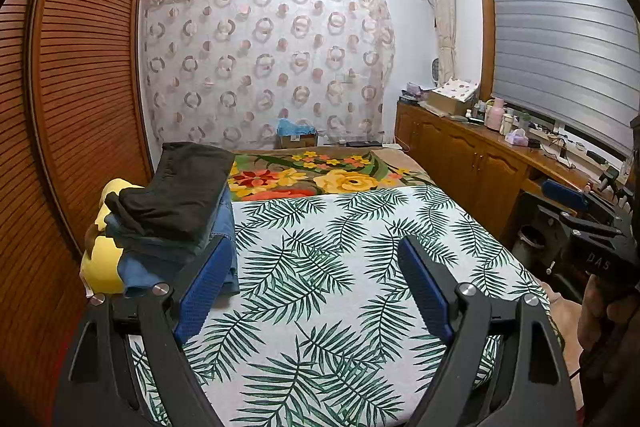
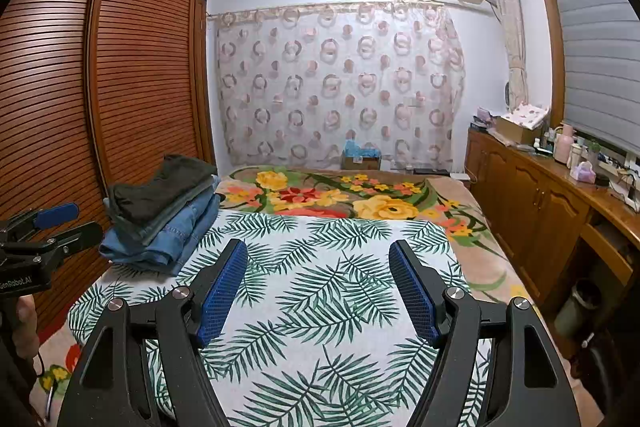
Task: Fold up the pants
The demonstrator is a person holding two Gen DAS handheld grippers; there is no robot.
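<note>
Pants (image 2: 160,215) lie stacked at the bed's left edge by the wardrobe (image 2: 100,87), likely parked there to keep the leaf sheet (image 2: 320,287) free for folding. Left claw (image 1: 316,259) and right claw (image 2: 318,263) both gape wide, holding nothing, above that sheet.

Louvred wardrobe (image 2: 100,75) (reddish wood), shuttered window (image 1: 560,39)

Left gripper (image 1: 316,259) and right gripper (image 2: 318,263) hover, jaws apart, empty
</note>
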